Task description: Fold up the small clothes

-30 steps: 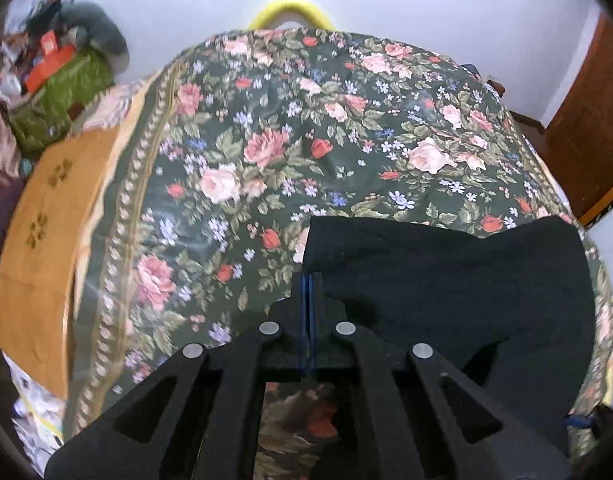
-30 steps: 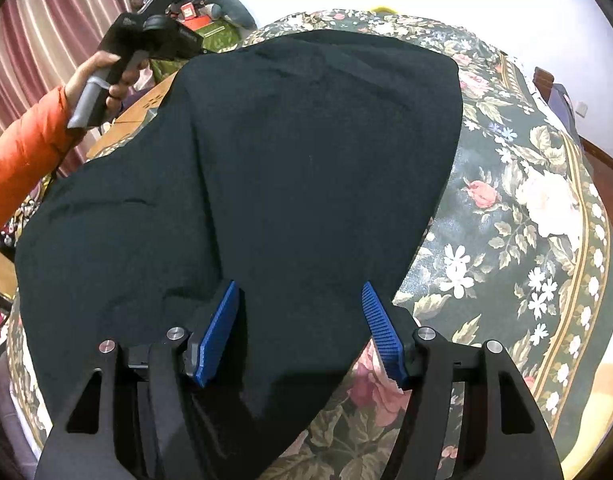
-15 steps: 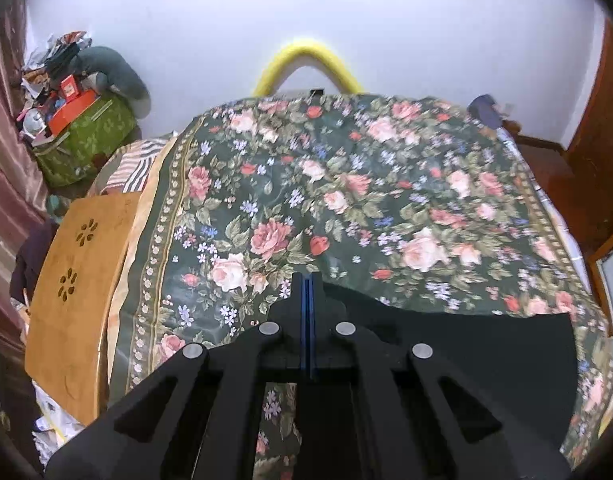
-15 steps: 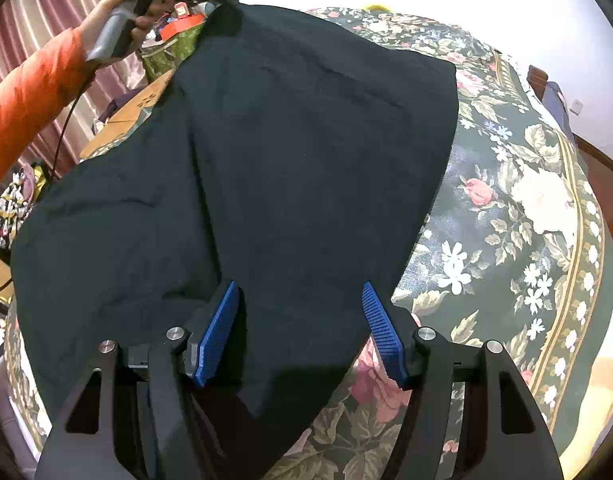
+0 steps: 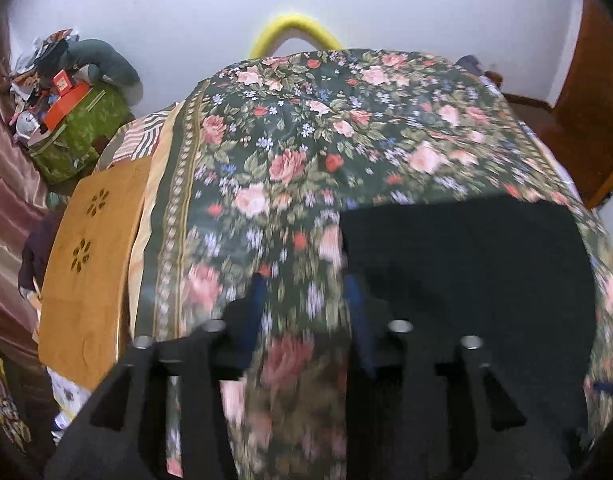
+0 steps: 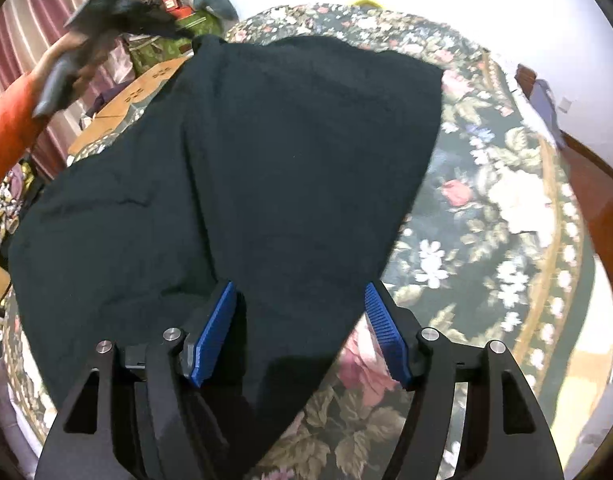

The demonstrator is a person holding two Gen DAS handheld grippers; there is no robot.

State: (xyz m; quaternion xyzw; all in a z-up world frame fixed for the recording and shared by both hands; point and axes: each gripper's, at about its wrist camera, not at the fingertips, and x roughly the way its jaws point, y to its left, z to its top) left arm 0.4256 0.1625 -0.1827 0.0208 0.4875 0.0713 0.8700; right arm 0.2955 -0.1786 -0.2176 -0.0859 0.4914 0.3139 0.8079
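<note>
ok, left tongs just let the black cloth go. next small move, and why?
Probably close the right tongs on the near point of the black garment, which already lies between their open pads without being pinched. The left tongs are opening with only the floral bedspread between them, the garment edge lying just to their right, so the right side looks set to start the next fold.

A dark green floral bedspread point(image 5: 306, 152) covers the bed, beside an orange wooden board point(image 5: 90, 264), a green fabric bag point(image 5: 82, 136) and maroon curtains point(image 6: 38, 12).
</note>
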